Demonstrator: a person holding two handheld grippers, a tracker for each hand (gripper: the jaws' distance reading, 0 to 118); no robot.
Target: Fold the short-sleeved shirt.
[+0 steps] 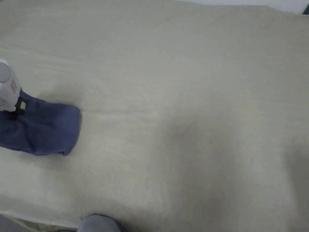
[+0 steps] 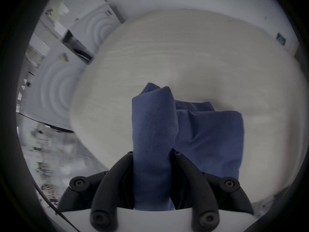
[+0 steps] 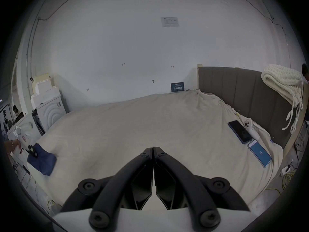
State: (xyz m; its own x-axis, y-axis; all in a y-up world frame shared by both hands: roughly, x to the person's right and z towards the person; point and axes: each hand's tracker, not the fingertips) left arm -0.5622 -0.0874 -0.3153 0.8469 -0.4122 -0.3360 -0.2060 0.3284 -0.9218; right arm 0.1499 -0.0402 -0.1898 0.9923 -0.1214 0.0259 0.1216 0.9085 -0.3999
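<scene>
The navy short-sleeved shirt (image 1: 42, 128) is a small folded bundle at the left edge of the beige bed (image 1: 181, 105). My left gripper (image 1: 13, 110) is shut on one end of it. In the left gripper view a thick fold of the shirt (image 2: 153, 126) is pinched between both black jaws of the left gripper (image 2: 153, 152), and the rest of the bundle hangs to the right. The right gripper view shows my right gripper (image 3: 153, 147) shut with nothing in it, above the bed's near side, and the shirt (image 3: 41, 160) and the left gripper (image 3: 30, 149) far off at the left.
Two phones (image 3: 240, 131) (image 3: 260, 152) lie on the bed near the grey headboard (image 3: 242, 91), which has a cream knitted blanket (image 3: 284, 83) over it. White appliances (image 3: 50, 111) stand beyond the bed's left side. Cables lie on the floor at the right.
</scene>
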